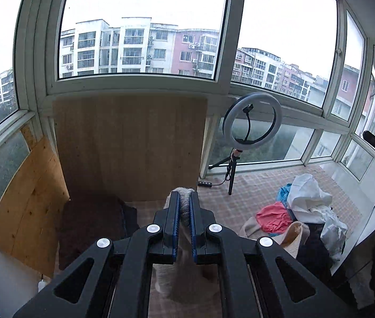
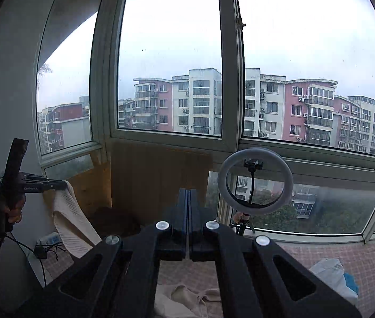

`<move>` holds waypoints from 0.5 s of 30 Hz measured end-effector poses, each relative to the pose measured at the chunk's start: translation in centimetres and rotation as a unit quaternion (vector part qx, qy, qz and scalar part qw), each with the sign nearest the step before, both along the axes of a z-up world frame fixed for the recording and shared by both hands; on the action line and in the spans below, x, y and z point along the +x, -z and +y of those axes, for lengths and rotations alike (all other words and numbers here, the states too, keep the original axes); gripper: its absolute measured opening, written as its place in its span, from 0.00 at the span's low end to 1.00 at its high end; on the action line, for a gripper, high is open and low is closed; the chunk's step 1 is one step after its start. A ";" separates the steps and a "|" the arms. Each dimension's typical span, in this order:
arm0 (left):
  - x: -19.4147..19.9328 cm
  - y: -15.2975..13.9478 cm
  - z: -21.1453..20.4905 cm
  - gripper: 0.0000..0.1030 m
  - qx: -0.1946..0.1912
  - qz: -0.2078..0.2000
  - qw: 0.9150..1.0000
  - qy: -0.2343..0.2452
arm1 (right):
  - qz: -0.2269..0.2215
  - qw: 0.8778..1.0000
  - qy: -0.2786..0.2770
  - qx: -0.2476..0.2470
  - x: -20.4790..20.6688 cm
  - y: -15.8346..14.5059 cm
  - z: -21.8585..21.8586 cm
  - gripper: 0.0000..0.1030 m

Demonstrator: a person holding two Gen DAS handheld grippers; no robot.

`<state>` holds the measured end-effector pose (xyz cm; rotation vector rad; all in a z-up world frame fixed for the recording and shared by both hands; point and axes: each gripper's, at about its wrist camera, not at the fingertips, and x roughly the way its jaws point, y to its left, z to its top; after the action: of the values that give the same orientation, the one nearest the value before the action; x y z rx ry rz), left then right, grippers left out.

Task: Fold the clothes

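In the left wrist view my left gripper (image 1: 184,204) is shut on a fold of a cream knitted garment (image 1: 183,198), which bulges above the blue pads and hangs down below them. From the right wrist view the same left gripper (image 2: 64,184) shows at the far left, held by a hand (image 2: 15,212), with the cream knit garment (image 2: 70,220) draped from its tip. My right gripper (image 2: 188,198) has its fingers pressed together and nothing shows between them. More cream cloth (image 2: 187,299) lies low beneath it.
A pile of clothes (image 1: 293,217) in pink, white, blue and dark colours lies on the checked floor at right. A ring light on a tripod (image 1: 252,120) stands by the window. Wooden boards (image 1: 129,145) lean against the glass, with a dark brown bundle (image 1: 92,222) in front.
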<state>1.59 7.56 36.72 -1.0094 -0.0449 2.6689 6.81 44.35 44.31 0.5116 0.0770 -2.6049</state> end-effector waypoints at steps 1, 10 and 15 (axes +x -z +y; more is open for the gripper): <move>-1.4 2.4 1.0 0.06 -0.006 -0.031 0.999 0.000 | -0.037 0.999 -0.016 0.002 -1.3 2.2 0.0 0.00; -12.2 19.3 5.5 0.06 -0.044 -0.210 0.977 -0.017 | -0.278 0.954 -0.104 0.050 -2.1 28.6 -7.3 0.35; -15.5 20.4 4.6 0.06 -0.083 -0.209 0.974 -0.025 | -0.270 0.938 -0.165 0.145 2.1 35.4 -13.5 0.47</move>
<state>-13.94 12.17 16.37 -1.6281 0.0689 2.4854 8.96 30.84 8.94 1.1910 0.3344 -2.0551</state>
